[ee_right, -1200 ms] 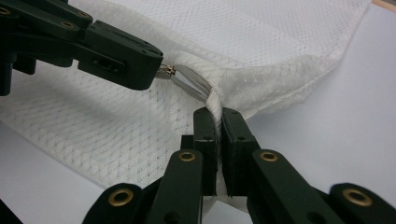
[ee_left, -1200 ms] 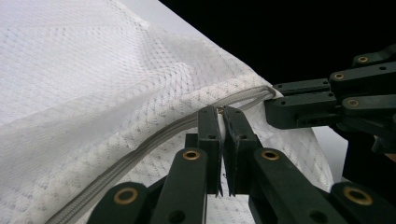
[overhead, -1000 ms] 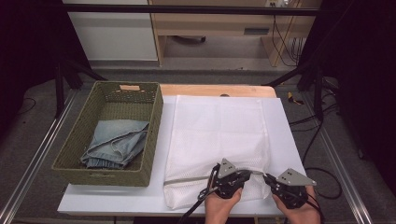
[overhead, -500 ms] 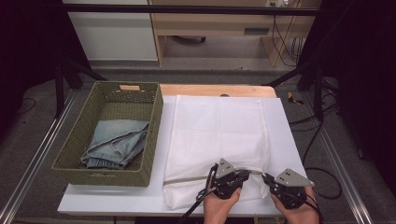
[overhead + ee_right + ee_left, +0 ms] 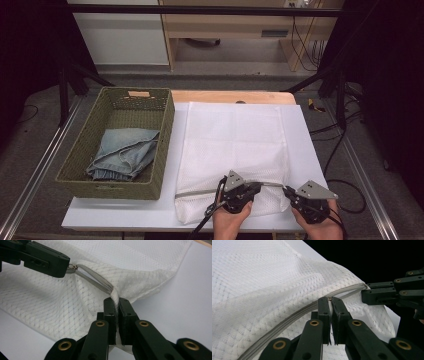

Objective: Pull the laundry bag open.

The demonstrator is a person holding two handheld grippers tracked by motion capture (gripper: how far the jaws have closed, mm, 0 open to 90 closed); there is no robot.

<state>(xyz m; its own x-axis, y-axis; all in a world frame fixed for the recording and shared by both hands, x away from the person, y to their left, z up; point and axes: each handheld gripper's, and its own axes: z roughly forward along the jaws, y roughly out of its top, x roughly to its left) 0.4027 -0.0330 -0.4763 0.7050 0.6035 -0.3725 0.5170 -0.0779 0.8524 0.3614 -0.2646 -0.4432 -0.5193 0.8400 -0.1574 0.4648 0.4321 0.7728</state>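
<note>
A white mesh laundry bag (image 5: 235,145) lies flat on the white table board (image 5: 125,217), with a grey zipper (image 5: 200,191) along its near edge. My left gripper (image 5: 259,185) is shut on the zipper's small metal pull (image 5: 72,267); in the left gripper view its jaws (image 5: 330,300) pinch it at the zipper line (image 5: 287,320). My right gripper (image 5: 286,190) is shut on the bag's fabric at the zipper's right end (image 5: 115,301). A short taut stretch of zipper (image 5: 97,280) runs between the two grippers, which point at each other a few centimetres apart.
A green woven basket (image 5: 165,150) stands left of the bag and holds folded blue jeans (image 5: 125,152). The wooden table edge (image 5: 230,96) shows beyond the bag. Dark stands and cables lie on the floor at both sides.
</note>
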